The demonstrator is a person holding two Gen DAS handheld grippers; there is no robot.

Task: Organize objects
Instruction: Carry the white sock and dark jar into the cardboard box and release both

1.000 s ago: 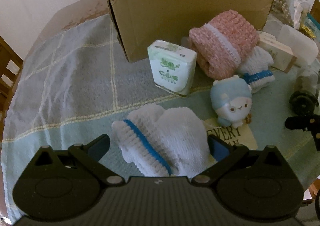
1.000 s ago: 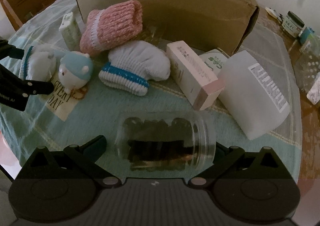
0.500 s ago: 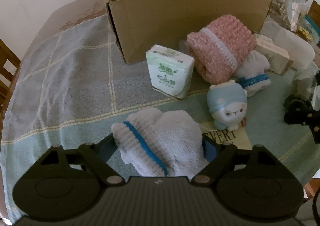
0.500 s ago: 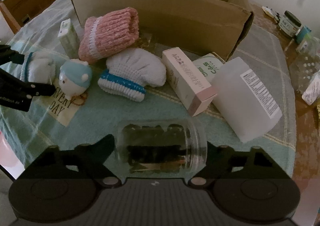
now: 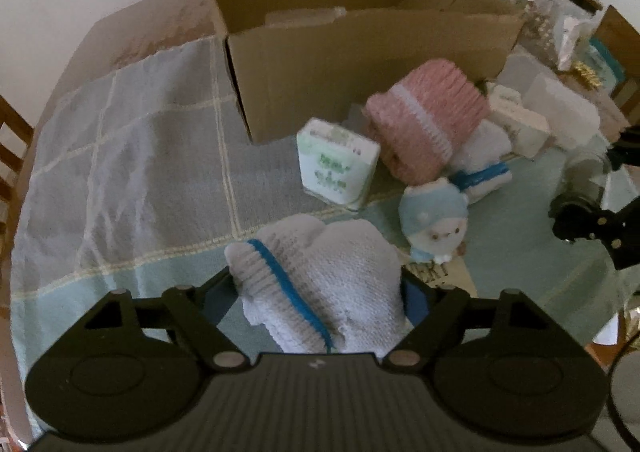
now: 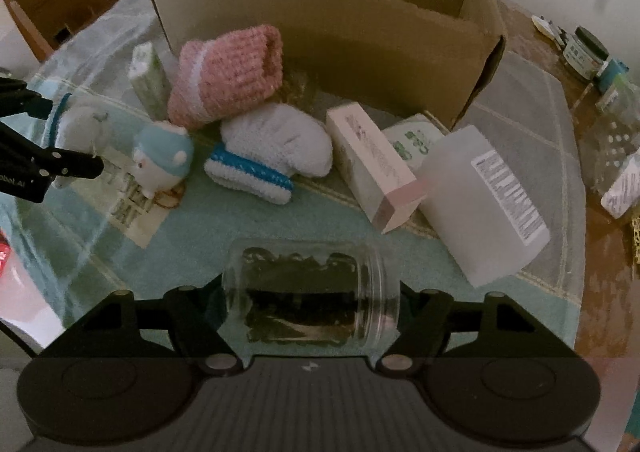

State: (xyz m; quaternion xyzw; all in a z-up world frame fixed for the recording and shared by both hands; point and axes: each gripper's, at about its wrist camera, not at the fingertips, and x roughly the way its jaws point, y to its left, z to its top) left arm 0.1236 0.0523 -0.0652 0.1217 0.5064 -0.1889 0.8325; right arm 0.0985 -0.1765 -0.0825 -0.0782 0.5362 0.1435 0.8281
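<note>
Nearest in the left wrist view, left gripper (image 5: 316, 292) clenched on a white mitten (image 5: 320, 284) with a blue stripe, held above the cloth (image 5: 120, 172). Nearest in the right wrist view, right gripper (image 6: 310, 298) clamped on a clear jar (image 6: 312, 292) of dark contents, lying sideways between the fingers over the cloth. Just beyond the mitten, a blue-capped toy (image 5: 434, 224) on a printed card, a green-and-white pack (image 5: 336, 166) standing upright to its left. Behind the toy, a second mitten (image 6: 272, 152) touching a pink knit roll (image 6: 226, 72) that leans toward the box. To the right of that mitten, a pink-ended carton (image 6: 374, 164) beside a frosted container (image 6: 484, 208) with a barcode label, another green pack wedged behind them. Farthest, an open cardboard box (image 6: 340, 48), something pale and blurred inside.
</note>
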